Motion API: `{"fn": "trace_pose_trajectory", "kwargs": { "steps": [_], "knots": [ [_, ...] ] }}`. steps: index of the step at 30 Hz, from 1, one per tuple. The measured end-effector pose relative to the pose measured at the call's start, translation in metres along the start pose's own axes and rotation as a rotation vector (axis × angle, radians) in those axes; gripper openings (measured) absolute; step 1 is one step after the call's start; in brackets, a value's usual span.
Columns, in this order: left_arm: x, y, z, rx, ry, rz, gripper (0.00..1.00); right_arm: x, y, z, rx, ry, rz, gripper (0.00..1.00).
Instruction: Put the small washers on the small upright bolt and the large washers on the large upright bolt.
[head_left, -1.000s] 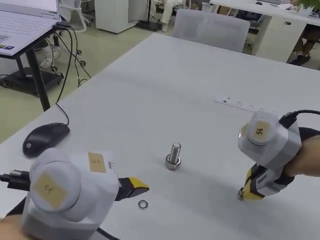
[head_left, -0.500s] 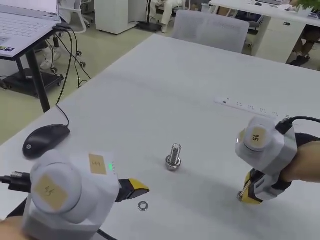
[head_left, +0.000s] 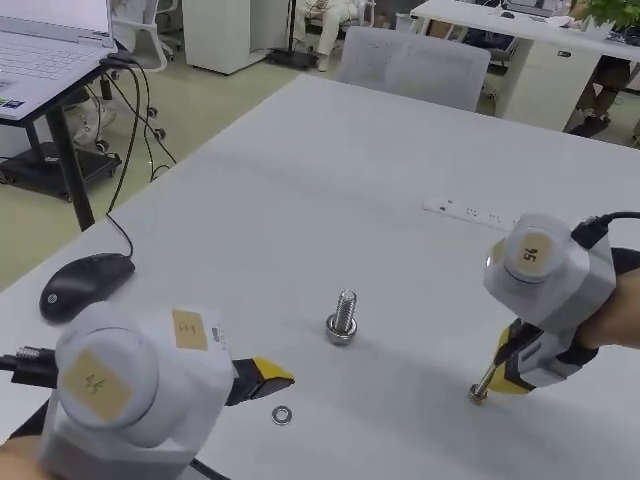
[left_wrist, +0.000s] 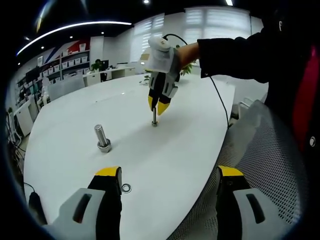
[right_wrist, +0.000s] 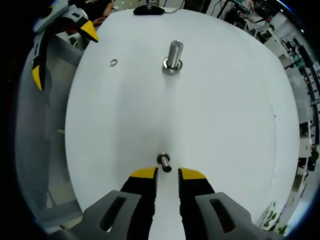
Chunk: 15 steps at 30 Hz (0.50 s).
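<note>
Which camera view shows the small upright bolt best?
The left gripper view: the small bolt stands side-on, full length, under the right gripper. The right gripper view looks down on it from close by, foreshortened. The head view shows it small and thin at that gripper's yellow tips.

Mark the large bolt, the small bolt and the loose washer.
large bolt (head_left: 345, 310), head view, threaded shaft.
small bolt (right_wrist: 164, 161), right gripper view, its top end.
loose washer (head_left: 277, 414), head view, its ring.

The table (head_left: 300, 180) is plain white and the floor (head_left: 200, 110) is pale green. The left gripper (left_wrist: 169, 175) and right gripper (right_wrist: 168, 174) are light grey, with black jaws tipped in yellow. The large bolt (head_left: 342, 318), small bolt (head_left: 480, 388) and loose washer (head_left: 282, 414) gleam silver. The mouse (head_left: 85, 282) and sleeve (left_wrist: 240, 50) are black.
</note>
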<state>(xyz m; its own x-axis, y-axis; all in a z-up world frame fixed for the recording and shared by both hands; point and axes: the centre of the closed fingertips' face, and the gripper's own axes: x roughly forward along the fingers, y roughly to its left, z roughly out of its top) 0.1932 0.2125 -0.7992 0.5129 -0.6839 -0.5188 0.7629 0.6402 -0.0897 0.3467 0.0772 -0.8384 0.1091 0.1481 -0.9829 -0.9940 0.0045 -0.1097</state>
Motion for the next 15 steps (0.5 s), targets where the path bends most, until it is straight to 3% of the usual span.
{"fn": "trace_pose_trajectory", "kwargs": {
  "steps": [8, 15],
  "knots": [
    [-0.001, 0.001, 0.002, 0.001, -0.01, 0.01, 0.76, -0.017, 0.007, 0.004, -0.031, -0.001, -0.015, 0.18],
    [-0.002, 0.004, 0.004, 0.002, -0.021, 0.024, 0.76, -0.032, 0.014, 0.022, -0.079, -0.017, -0.039, 0.19]
  ]
}}
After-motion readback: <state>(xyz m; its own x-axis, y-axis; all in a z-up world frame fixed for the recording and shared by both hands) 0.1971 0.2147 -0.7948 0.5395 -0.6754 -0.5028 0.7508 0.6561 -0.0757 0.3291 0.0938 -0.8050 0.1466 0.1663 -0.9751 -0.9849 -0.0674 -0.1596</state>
